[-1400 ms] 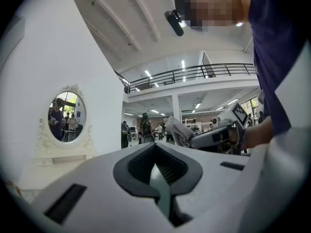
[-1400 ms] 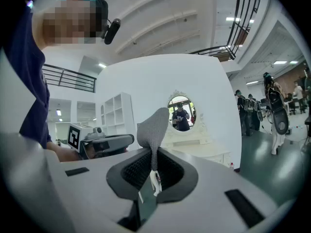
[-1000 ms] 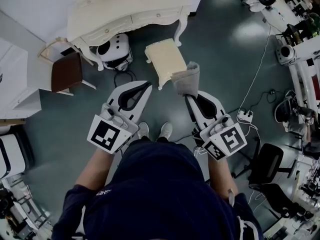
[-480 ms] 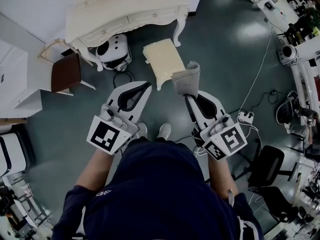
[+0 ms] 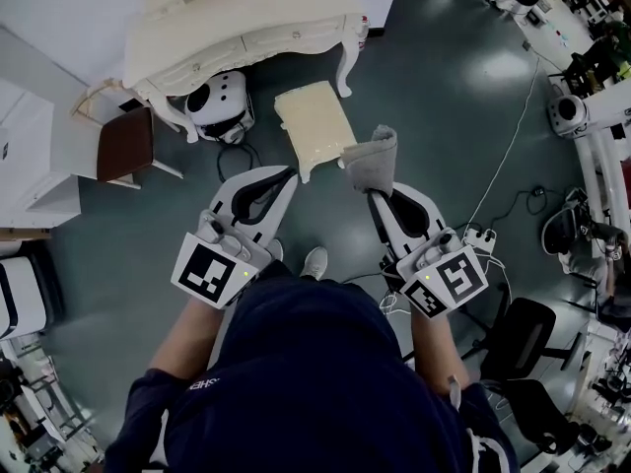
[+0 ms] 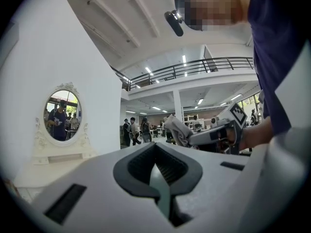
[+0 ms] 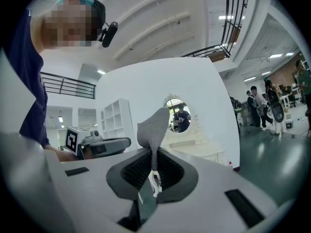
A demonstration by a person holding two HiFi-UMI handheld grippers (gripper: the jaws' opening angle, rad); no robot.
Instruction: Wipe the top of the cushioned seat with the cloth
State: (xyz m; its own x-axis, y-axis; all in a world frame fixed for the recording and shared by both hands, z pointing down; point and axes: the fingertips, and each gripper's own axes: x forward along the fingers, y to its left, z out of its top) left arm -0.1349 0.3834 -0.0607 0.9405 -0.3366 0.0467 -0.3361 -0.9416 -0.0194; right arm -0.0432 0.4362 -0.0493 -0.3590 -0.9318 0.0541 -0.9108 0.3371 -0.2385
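While R gripper [image 5: 376, 197] clamps the cloth [image 5: 369, 160] & L gripper [image 5: 286, 175] sits closed, empty, best lay cloth flat on cushioned seat [image 5: 314, 124], then sweep edge to edge.

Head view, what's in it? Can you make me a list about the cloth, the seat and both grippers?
cloth: grey, sticking out of the right gripper
right gripper: shut on the cloth
left gripper: shut, holding nothing
seat: cream cushion on the floor, ahead of both grippers
dressing table: white, just beyond the seat
cloth and seat: they overlap in the head view; cannot tell if they touch
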